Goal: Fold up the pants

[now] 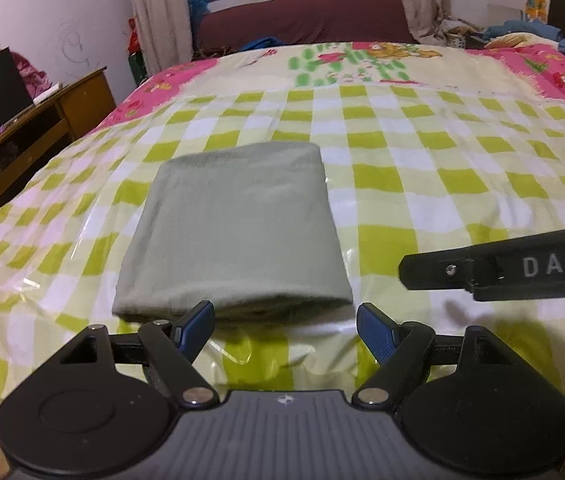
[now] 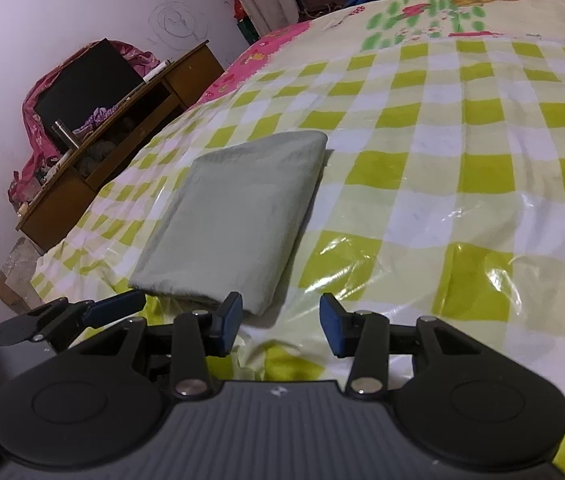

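Pants (image 1: pixel 234 224) folded into a green rectangle on the bed (image 1: pixel 422 168).
Left gripper (image 1: pixel 284 320) and right gripper (image 2: pixel 280 318) both have jaws spread, empty, just beside its near edge.

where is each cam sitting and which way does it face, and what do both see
Left wrist: rides the left gripper, facing up the bed at the folded green pants; its open fingers show, with the right gripper entering from the right.
Right wrist: rides the right gripper, angled toward the wooden desk; its open fingers show, left gripper's fingertip at lower left.
Shared: pants, checkered bedsheet, desk.
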{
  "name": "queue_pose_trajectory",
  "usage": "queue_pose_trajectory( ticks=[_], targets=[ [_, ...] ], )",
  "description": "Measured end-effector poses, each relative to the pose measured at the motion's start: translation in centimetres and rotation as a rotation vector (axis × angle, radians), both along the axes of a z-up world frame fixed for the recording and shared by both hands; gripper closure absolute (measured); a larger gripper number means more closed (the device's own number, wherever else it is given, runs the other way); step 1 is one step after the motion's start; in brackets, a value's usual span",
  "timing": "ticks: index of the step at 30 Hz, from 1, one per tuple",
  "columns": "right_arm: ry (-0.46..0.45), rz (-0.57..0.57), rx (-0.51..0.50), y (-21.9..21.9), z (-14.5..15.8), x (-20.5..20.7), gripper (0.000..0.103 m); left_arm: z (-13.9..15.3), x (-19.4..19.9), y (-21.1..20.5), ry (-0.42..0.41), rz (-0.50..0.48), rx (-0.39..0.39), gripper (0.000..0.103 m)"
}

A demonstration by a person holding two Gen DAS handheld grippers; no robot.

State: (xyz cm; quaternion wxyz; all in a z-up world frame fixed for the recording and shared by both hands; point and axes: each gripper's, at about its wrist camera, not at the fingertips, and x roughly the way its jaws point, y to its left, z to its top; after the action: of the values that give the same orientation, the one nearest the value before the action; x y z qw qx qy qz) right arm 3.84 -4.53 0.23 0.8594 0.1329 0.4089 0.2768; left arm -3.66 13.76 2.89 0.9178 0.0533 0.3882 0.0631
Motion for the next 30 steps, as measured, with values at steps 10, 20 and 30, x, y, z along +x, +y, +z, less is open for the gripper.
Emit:
queue_pose_trajectory(
  ticks=[10,20,30],
  targets=[
    [-0.004,-0.005,-0.01,-0.6,-1.1,-1.7,0.058,-0.4,-0.8,-0.4,-0.016,0.073,0.048,0.011],
    [-0.002,-0.005,-0.012,-1.3,-1.8,-2.2,0.058,-0.3,-1.1,-0.9,-0.02,0.104,0.108,0.01],
    [-0.03,0.017,-0.016,-1.8,-1.9,-3.1,0.058,0.3,-2.1,-1.0,-0.033,0.144,0.103,0.0]
  ],
)
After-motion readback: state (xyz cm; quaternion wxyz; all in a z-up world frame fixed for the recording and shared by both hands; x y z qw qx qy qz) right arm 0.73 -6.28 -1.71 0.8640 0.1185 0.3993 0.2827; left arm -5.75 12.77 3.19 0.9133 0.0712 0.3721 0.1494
